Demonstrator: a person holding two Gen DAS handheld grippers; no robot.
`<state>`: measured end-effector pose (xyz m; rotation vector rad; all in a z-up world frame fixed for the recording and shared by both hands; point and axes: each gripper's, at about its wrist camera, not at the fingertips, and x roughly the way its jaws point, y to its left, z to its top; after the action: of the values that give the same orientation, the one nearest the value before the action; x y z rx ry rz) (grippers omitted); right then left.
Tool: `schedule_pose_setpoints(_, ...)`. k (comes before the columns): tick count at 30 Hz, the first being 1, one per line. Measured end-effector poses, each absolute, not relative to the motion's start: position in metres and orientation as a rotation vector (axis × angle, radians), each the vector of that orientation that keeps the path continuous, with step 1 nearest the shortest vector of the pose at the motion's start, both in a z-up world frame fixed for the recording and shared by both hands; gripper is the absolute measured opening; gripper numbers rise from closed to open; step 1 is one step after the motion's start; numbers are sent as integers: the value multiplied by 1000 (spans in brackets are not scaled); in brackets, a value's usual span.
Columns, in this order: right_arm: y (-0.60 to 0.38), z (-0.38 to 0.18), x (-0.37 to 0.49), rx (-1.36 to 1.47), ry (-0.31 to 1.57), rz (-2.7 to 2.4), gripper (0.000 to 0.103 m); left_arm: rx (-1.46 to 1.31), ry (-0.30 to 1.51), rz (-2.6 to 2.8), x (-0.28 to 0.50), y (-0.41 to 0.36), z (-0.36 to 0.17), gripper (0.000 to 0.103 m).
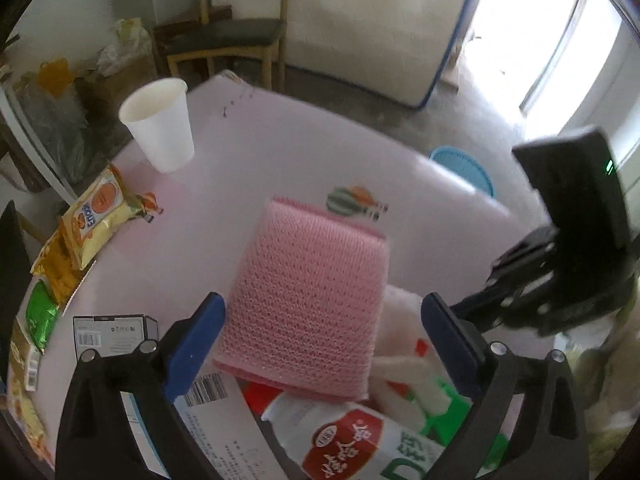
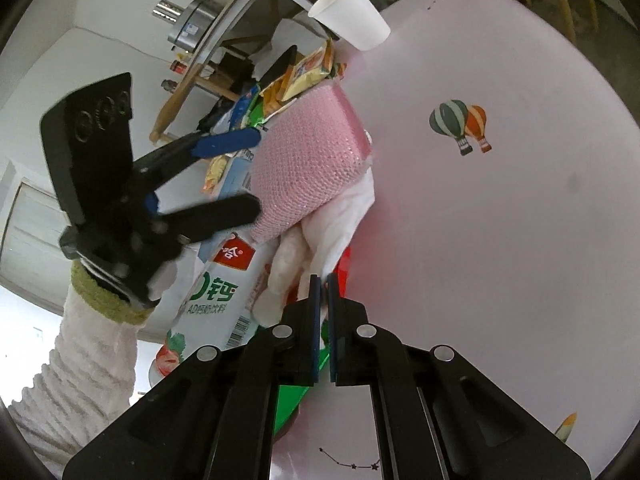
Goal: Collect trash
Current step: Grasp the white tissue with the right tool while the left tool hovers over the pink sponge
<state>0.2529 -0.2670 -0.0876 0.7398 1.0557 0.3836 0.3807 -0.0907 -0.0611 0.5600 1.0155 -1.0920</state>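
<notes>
Two grippers in play. Right gripper (image 2: 324, 280): jaws together, pinching the edge of a white tissue (image 2: 344, 216) at the tips. Left gripper (image 1: 320, 320): jaws wide apart, nothing clamped; the pink sponge (image 1: 308, 300) sits between them with a gap on both sides. No contact visible.

Nearest to the left camera: milk bottle (image 1: 352, 444), lying on its side, red and green label. It rests partly on a green sheet (image 1: 448, 420). White carton (image 1: 216, 412) with barcode lies just left of it. The sponge lies tilted on top of this pile, touching the tissue on its right edge.

Mid table (image 1: 280, 152): small dark box (image 1: 114, 330) at left, flat. Balloon print (image 2: 460, 124) on the pink cover beyond the sponge.

Left rim: row of snack packets (image 1: 96, 216), yellow, gold and green, overlapping along the edge.

Further: white paper cup (image 1: 160, 124), upright, near the far rim, well apart from the pile.

Beyond the table: blue basket (image 1: 468, 168) on the floor at the right edge, wooden chair (image 1: 232, 36) behind.

A fuzzy white sleeve (image 2: 88, 368) with green cuff runs up to the left gripper's handle in the right view.
</notes>
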Motion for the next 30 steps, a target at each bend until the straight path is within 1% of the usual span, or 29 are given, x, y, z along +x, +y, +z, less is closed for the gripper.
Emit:
schedule_pose_setpoints(10,-269,-89,253,800,1045,411,2,687,992,-1050,375,-104,-72,95)
schedule_pose_setpoints(12,-270,-88,253,808,1037,413,2,705,982,-1035,374,-105,-72,87)
schedule_pose_setpoints(13,-270,-87,253,812,1033,415,1,705,979,-1026,374,-105,-71,85)
schedule_pose_setpoints(14,-270,-85,253,816,1027,417,1,693,982,-1025,375,-104,-70,81)
schedule_pose_setpoints(21,-276,-74,251,844,982,442,1,582,981,-1004,383,-94,-53,75)
schedule_pose_setpoints(30,-278,-42,247,836,890,464,1,362,924,-1005,384,-69,-7,73)
